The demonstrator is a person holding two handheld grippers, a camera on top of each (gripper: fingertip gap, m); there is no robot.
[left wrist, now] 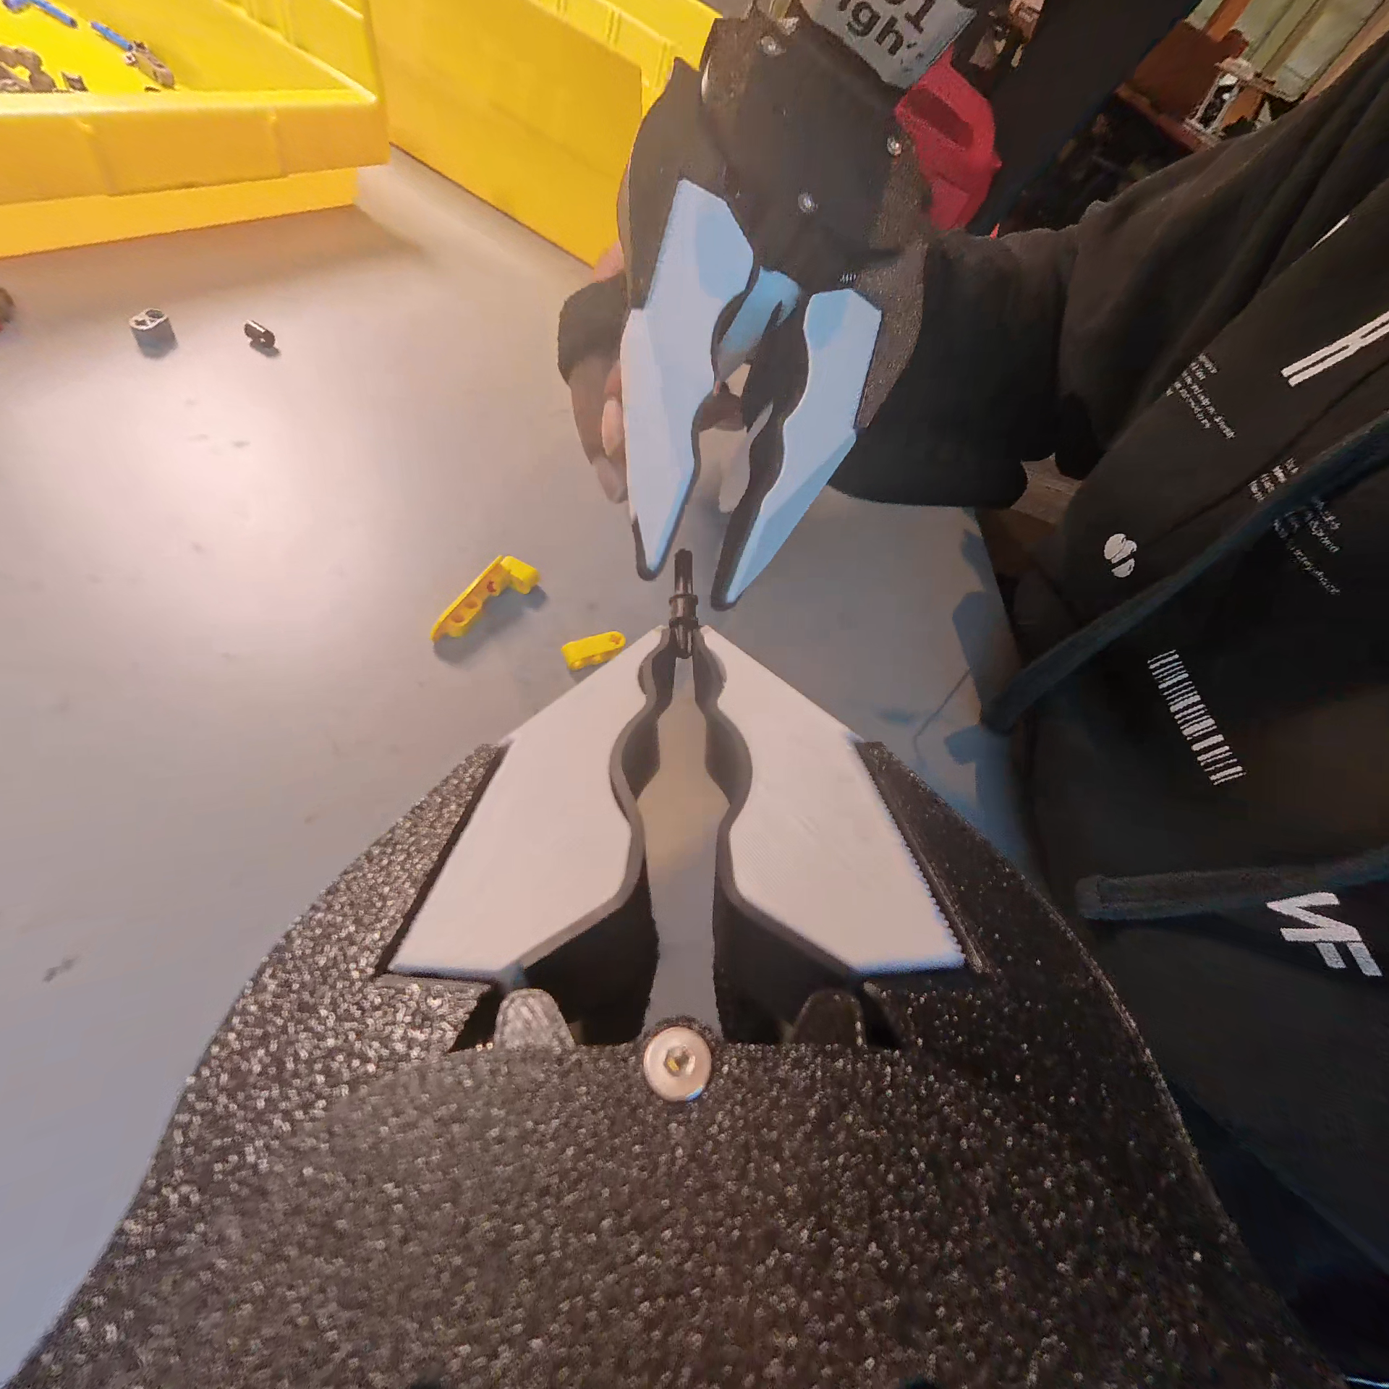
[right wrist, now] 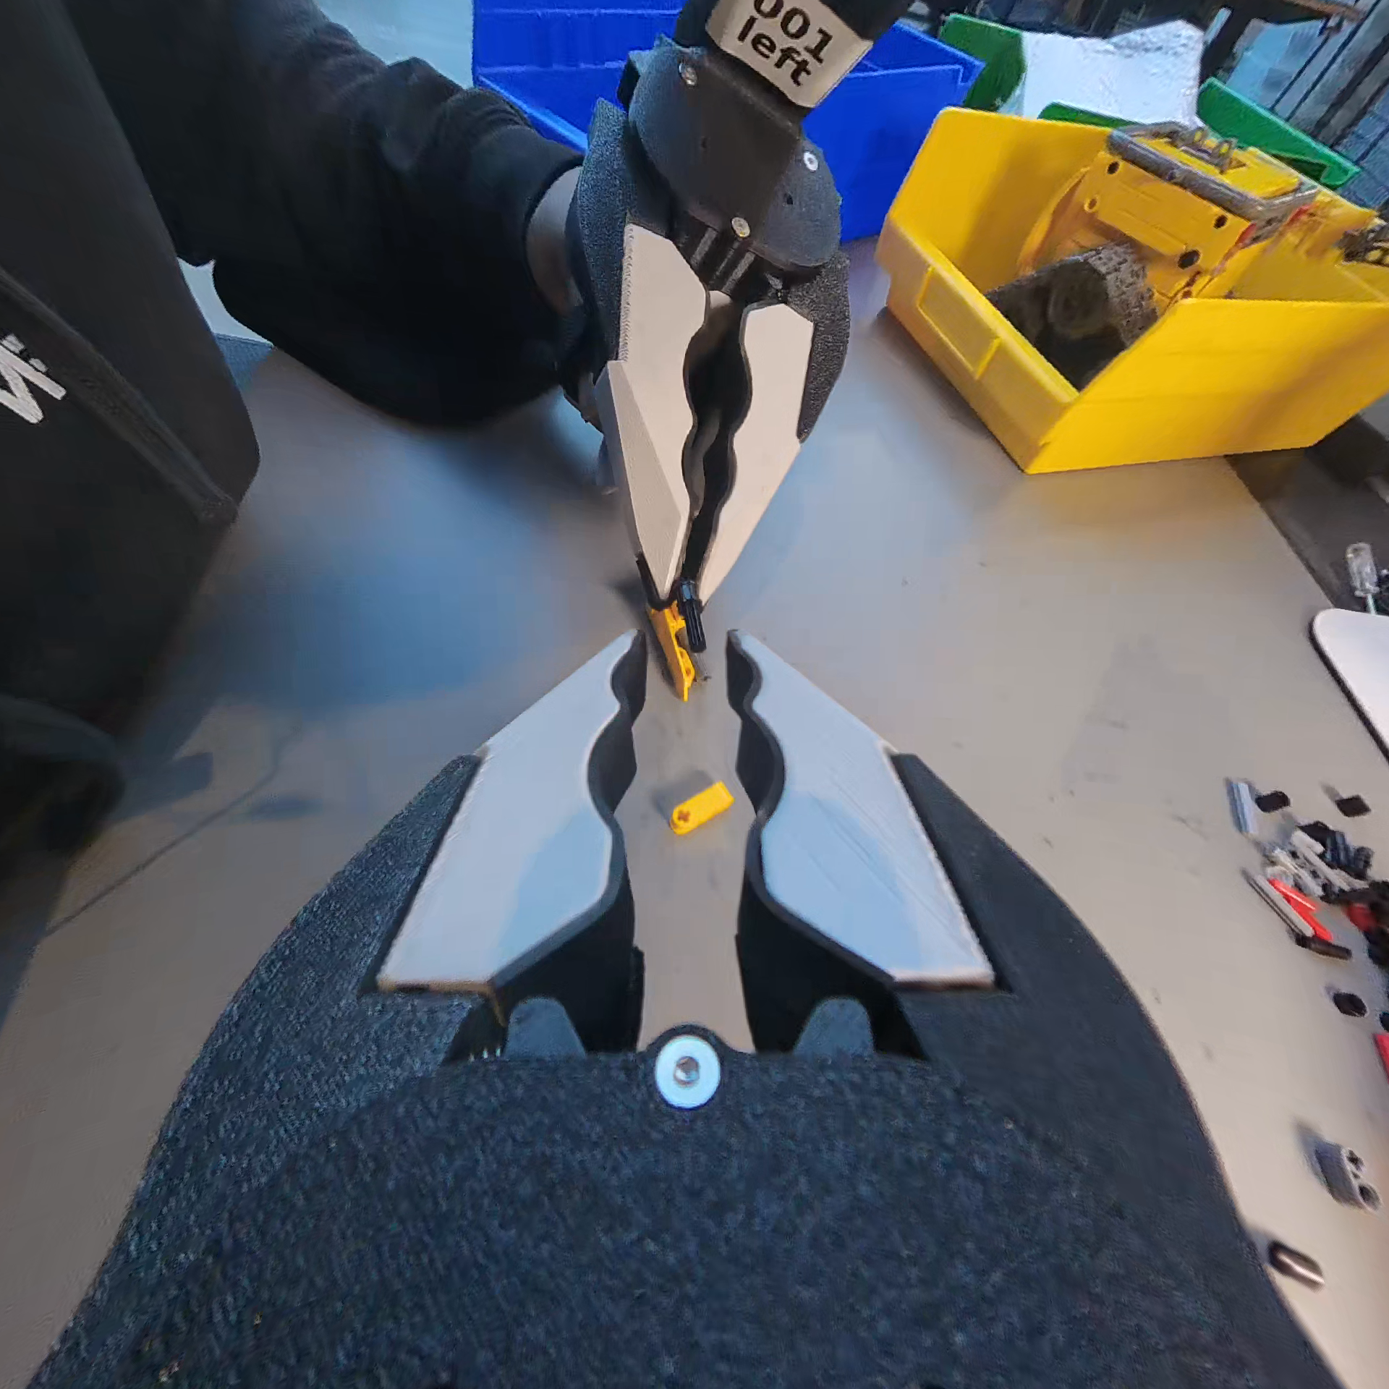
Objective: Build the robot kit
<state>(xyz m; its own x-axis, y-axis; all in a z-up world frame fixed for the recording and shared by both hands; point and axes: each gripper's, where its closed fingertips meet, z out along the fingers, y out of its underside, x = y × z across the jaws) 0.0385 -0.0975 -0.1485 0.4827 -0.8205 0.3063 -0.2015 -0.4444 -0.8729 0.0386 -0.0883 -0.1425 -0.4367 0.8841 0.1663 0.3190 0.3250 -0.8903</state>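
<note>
My left gripper (left wrist: 680,639) is clenched on a black connector pin (left wrist: 682,594), which sticks out past its tips above the grey table (left wrist: 263,601). My right gripper (right wrist: 685,639) stands released, its tips either side of the pin's free end. A yellow L-shaped beam (left wrist: 487,597) and a short yellow beam (left wrist: 594,649) lie near, to the left. Yellow bins (left wrist: 188,150) sit well apart.

small dark parts (right wrist: 1323,887) at the right edge are blurred; yellow bin (left wrist: 188,113) cut off.

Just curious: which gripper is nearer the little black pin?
Left. The left gripper pinches the black pin at its tips. The right gripper, open, flanks the pin's free end without gripping it.
</note>
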